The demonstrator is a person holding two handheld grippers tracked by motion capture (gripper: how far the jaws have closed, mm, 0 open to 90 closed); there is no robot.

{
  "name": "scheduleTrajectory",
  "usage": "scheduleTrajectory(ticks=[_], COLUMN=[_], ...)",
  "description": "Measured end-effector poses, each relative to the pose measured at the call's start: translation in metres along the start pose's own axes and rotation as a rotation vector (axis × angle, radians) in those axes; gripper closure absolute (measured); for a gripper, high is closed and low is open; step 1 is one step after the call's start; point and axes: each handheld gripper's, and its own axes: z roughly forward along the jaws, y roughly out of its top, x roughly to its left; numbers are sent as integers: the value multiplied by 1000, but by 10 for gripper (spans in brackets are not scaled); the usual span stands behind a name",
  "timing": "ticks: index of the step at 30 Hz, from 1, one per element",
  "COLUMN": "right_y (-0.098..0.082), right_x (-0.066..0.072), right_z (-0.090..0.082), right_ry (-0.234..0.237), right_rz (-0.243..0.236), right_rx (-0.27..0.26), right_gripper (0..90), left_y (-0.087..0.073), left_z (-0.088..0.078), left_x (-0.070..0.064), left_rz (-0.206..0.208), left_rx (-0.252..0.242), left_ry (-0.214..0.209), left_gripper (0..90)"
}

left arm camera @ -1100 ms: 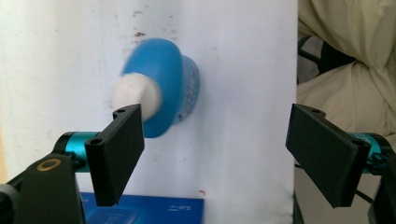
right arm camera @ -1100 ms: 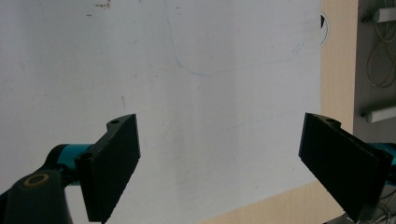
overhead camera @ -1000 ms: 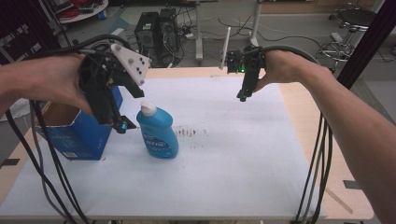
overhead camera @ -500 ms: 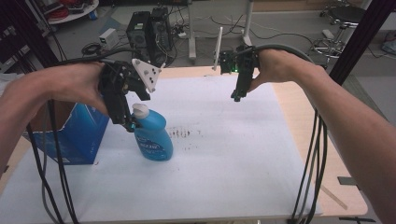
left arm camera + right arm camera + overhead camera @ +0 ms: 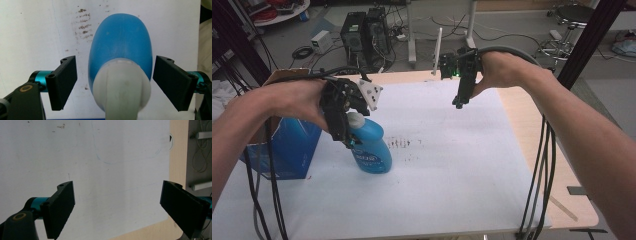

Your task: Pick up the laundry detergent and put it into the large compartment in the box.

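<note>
Overhead, the left gripper (image 5: 113, 82) is straddling, jaws apart and not touching, the white cap of a blue plastic bottle (image 5: 371, 145) standing on the white-covered table (image 5: 462, 165); closing off-centre could probably tip it. The right gripper (image 5: 460, 97), jaws spread, is gripping nothing

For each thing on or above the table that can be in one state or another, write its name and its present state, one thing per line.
Blue bottle: upright, white cap on, not gripped.
Left gripper: open, jaws either side of the bottle's cap, gaps on both sides.
Right gripper: open, nothing between the jaws, held above the white sheet.
Blue box: standing, top flaps open.
</note>
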Motion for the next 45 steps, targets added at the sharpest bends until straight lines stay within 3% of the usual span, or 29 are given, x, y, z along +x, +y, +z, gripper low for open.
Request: scheduleTrajectory(ticks=[5,16,38,45], right_y=[0,-1,-4,-4], right_x=[0,1,0,1], right_z=[0,-2,-5,-5], right_ry=[-1,-4,-10,-11], right_rz=[6,6,18,18], right_rx=[-2,-4,-8,-7], right_gripper=[117,117,117,117], left_y=[0,0,1,0], left_z=[10,14,14,14], left_x=[0,2,0,-1], left_rz=[3,11,22,24], left_rx=[25,43,49,39], left_ry=[-3,-3,-8,-6], left_gripper=[196,235,374,379])
